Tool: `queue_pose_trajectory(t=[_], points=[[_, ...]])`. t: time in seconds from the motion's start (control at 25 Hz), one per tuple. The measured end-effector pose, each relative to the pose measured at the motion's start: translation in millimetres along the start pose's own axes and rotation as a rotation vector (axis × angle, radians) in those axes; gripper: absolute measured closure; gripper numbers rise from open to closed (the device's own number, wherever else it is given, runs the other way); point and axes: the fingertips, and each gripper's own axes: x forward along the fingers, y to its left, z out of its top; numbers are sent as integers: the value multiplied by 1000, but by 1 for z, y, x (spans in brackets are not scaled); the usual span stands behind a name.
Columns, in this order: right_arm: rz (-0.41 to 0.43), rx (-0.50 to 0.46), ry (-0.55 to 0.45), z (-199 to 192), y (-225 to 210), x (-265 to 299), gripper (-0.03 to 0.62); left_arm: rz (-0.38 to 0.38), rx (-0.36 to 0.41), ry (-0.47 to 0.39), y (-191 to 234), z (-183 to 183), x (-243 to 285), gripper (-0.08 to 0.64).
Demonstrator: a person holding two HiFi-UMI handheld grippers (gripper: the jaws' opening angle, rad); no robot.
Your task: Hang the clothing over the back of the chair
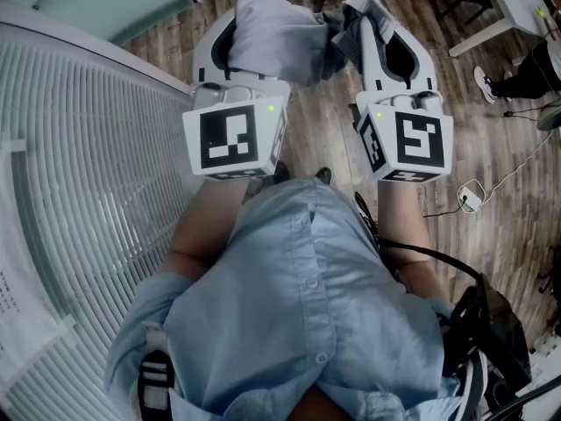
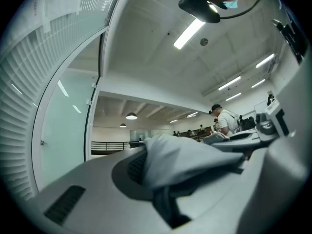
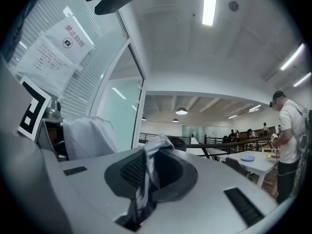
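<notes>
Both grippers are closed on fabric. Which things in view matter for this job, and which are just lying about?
For the job: clothing, left gripper, right gripper, both shut on it.
Just lying about: plug on the floor, white table, notice, bystander.

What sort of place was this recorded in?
Most likely an open-plan office or shared workspace: white tables with a person standing beside one, strip lights on the ceiling, a frosted glass partition with blinds, and wood-look flooring.
</notes>
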Motion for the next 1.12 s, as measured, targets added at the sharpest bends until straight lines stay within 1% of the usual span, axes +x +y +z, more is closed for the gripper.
queue_pose_trajectory(t=[0.24, 0.36, 0.52, 0.8, 0.92, 1.04, 1.12], points=[[-2, 0, -6, 0, -8, -5, 557, -6, 17, -10, -10, 3, 2, 537], [-3, 1, -9, 0, -17, -9, 558, -5, 18, 1, -17, 3, 4, 537], [-2, -3, -16, 2, -31, -12, 557, -5, 22, -8, -29, 6, 9, 537], [29, 22, -13, -8, -52, -18, 557, 4, 24, 13, -49, -6, 15, 537], [29, 30, 5, -15, -61, -13, 557, -4, 21, 36, -55, -14, 24, 537], [28, 26, 6, -18, -68, 0, 557, -10, 0, 41, -54, -16, 41, 537], [27, 23, 9, -21, -73, 13, 557, -16, 22, 33, -49, -21, 56, 537]])
